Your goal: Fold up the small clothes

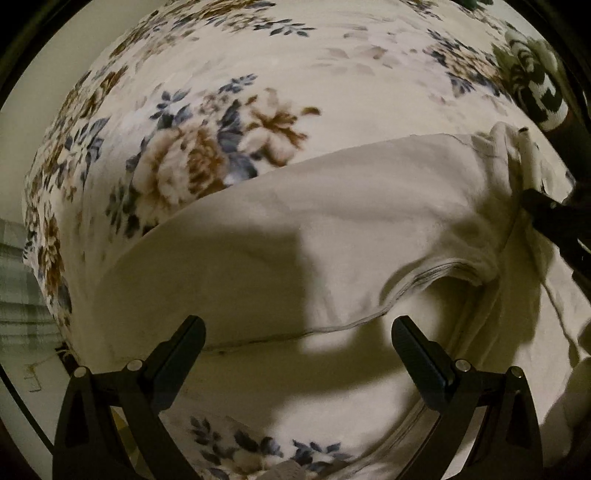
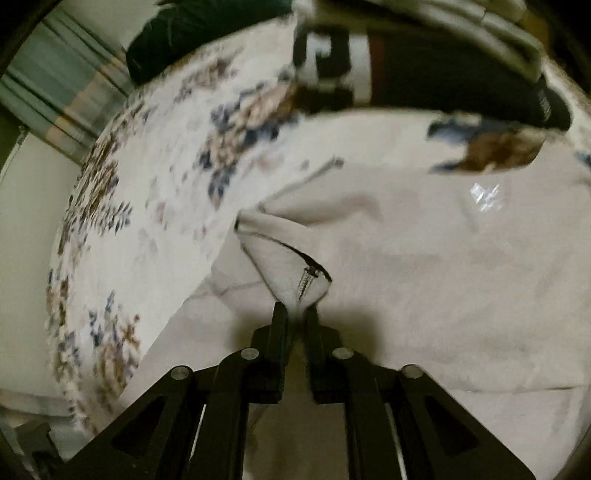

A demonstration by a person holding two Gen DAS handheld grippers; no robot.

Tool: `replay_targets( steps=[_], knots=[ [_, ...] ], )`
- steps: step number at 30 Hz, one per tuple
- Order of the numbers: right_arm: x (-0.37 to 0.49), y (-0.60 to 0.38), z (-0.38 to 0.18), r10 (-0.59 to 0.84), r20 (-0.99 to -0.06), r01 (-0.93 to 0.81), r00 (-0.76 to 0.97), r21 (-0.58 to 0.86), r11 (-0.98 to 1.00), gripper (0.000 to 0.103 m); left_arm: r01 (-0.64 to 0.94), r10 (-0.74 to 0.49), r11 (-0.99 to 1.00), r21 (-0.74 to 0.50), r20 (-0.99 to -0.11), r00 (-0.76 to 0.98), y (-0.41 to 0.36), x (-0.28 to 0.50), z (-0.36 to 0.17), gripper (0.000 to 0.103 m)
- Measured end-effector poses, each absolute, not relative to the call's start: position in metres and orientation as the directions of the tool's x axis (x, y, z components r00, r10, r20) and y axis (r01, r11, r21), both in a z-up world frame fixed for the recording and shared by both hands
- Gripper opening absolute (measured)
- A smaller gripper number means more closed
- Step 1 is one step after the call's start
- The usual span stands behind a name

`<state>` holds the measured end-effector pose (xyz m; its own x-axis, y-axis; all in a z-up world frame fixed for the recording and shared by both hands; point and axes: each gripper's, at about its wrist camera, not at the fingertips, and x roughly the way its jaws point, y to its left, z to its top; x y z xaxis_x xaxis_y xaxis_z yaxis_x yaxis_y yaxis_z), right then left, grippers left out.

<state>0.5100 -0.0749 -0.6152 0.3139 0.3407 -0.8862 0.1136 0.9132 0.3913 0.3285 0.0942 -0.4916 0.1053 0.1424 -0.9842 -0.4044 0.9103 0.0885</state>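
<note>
A cream garment lies spread on a floral blanket, with one hem curling up near its middle. My left gripper hangs open just above it, pointing straight down, nothing between its fingers. At the right edge of the left wrist view my right gripper pinches a bunched corner of the same garment. In the right wrist view the right gripper is shut on a folded cream corner that carries a short zipper. The rest of the garment stretches away to the right.
A black-and-white patterned garment lies at the far side of the blanket, also in the left wrist view's top right. A dark bundle sits behind it. The bed's edge drops off at the left.
</note>
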Motion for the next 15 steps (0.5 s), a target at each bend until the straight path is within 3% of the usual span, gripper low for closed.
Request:
replay_targets(
  steps=[1, 2, 4, 10, 15],
  knots=[
    [0.508, -0.079, -0.615, 0.395, -0.869, 0.117, 0.299, 0.444, 0.888, 0.027, -0.418, 0.133, 0.906, 0.075, -0.985, 0.111, 0.110, 0.328, -0.491, 0.103],
    [0.505, -0.083, -0.611, 0.444, -0.847, 0.117, 0.291, 0.492, 0.862, 0.047, -0.428, 0.123, 0.902, 0.062, -0.986, 0.115, 0.115, 0.324, -0.490, 0.103],
    [0.492, -0.103, -0.598, 0.527, -0.788, 0.141, 0.318, 0.589, 0.796, 0.069, -0.469, 0.091, 0.883, 0.028, -0.990, 0.112, 0.132, 0.312, -0.488, 0.103],
    [0.463, -0.150, -0.576, 0.420, -0.845, 0.220, 0.332, 0.502, 0.837, 0.082, -0.713, -0.093, 0.681, -0.169, -0.985, 0.145, 0.214, 0.260, -0.505, 0.103],
    [0.449, -0.175, -0.585, 0.337, -0.895, 0.271, 0.291, 0.415, 0.868, 0.082, -0.910, -0.230, 0.245, -0.335, -0.932, 0.281, 0.284, 0.206, -0.548, 0.103]
  ],
)
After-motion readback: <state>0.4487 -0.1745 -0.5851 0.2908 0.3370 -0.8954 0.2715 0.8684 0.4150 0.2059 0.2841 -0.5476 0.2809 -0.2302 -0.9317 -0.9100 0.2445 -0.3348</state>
